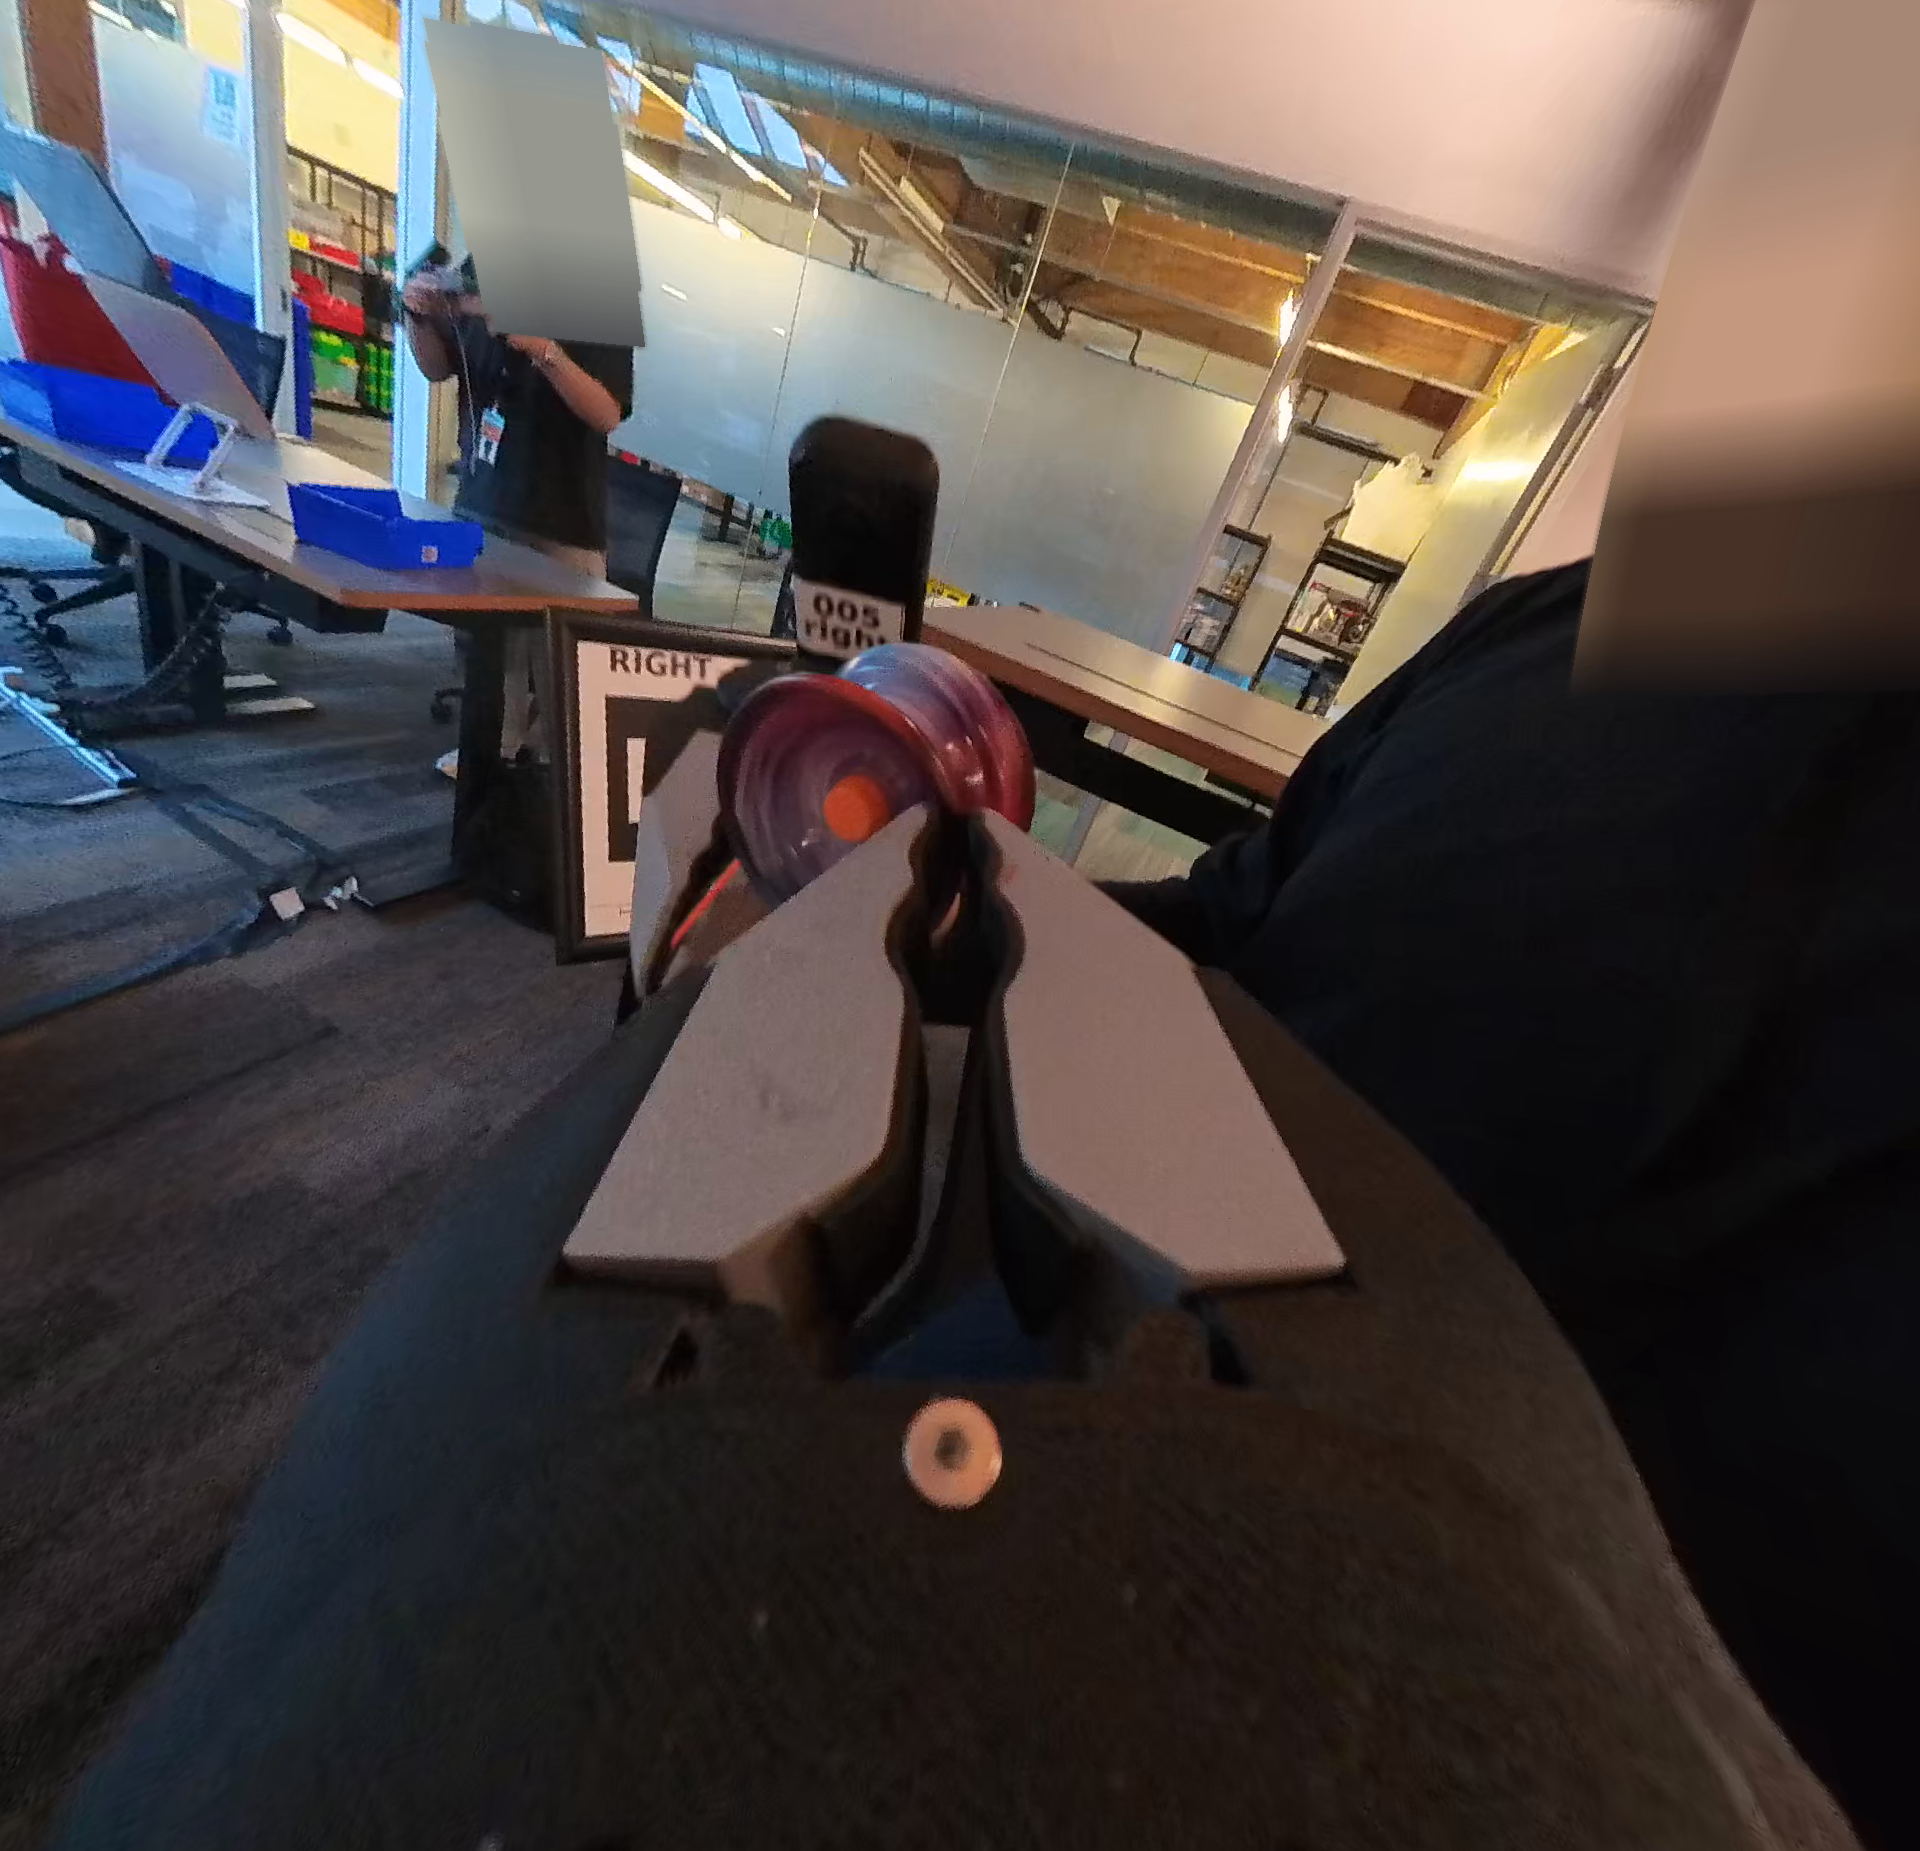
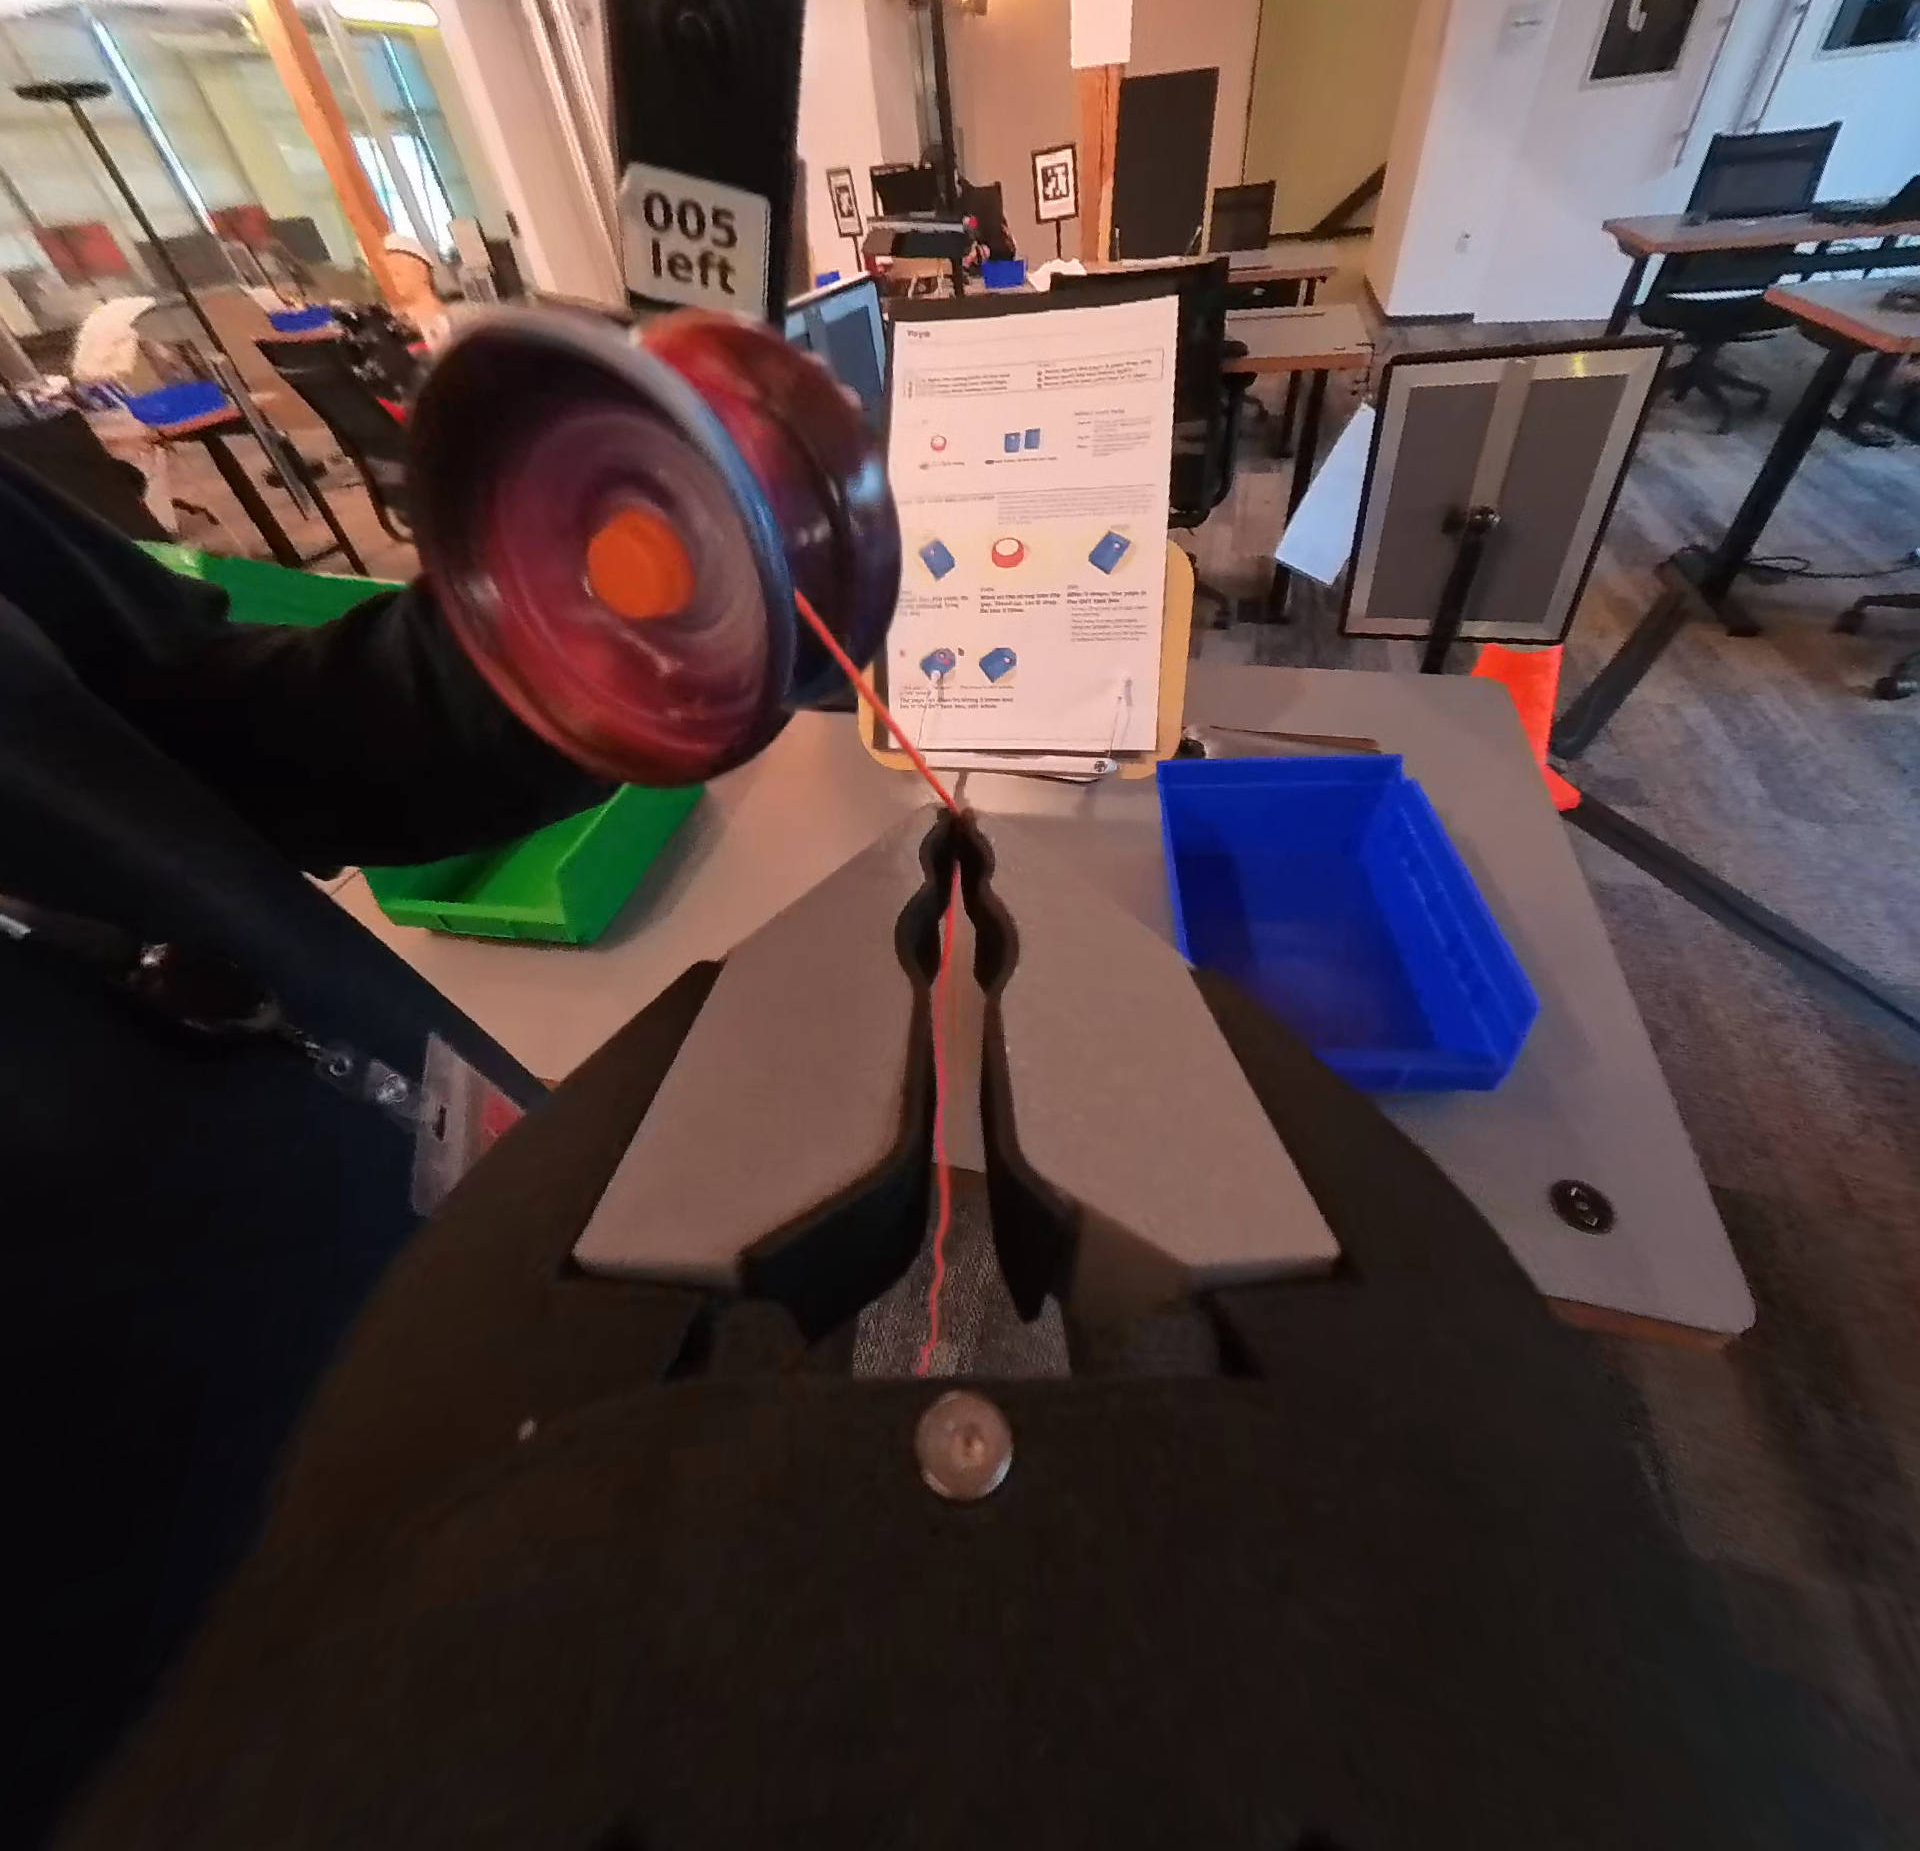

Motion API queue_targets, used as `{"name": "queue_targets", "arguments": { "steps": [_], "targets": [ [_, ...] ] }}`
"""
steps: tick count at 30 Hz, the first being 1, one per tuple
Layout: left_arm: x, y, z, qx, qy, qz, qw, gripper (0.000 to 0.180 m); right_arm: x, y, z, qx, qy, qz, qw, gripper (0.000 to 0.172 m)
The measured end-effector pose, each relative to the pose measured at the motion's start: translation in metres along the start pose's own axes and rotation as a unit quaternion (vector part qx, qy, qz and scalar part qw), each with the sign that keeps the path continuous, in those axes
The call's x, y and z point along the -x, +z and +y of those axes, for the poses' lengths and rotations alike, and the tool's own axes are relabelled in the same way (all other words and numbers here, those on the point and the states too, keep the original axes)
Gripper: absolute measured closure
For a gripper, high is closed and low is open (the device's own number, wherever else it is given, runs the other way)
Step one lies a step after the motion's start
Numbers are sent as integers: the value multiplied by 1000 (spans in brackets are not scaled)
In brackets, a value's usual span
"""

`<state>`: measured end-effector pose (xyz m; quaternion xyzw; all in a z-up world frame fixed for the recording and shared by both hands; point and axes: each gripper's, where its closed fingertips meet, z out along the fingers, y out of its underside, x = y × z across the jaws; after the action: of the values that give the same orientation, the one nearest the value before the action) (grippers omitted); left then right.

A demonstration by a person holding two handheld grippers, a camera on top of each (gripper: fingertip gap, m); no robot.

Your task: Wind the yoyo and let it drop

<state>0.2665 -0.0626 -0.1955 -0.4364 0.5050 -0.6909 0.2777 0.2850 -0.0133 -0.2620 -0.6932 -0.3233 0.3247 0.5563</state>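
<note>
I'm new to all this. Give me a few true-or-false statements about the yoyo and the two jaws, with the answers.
1. The right jaws pinch the red string. True.
2. The yoyo lies inside the blue bin. False: it is up in the air, at the left jaws.
3. The string runs from the yoyo's groove to the right jaws. True.
4. The yoyo's centre cap is green. False: it is orange.
5. A green bin sits on the table. True.

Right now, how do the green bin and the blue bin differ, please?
The green bin sits at the table's left, partly hidden behind a dark sleeve; the blue bin sits at the right, in full view. The blue bin's walls look taller than the green bin's. Both are open-topped.
</note>
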Motion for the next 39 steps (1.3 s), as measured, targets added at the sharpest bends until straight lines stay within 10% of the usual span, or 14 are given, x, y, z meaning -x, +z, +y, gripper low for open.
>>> {"name": "queue_targets", "arguments": {
  "steps": [9,17,33,39],
  "targets": [
    [22,-22,-35,-76,50,-97,991,180,33,33,10,30,4,-49,998,172],
    [53,-27,-12,24,182,-254,950,179,60,33,-13,61,-60,-64,994,172],
    [69,-30,42,199,237,-298,903,180,2,10,-45,201,-253,84,943,172],
    [41,-23,38,159,175,-199,951,180,-29,8,-23,214,-224,80,948,172]
  ]
}}
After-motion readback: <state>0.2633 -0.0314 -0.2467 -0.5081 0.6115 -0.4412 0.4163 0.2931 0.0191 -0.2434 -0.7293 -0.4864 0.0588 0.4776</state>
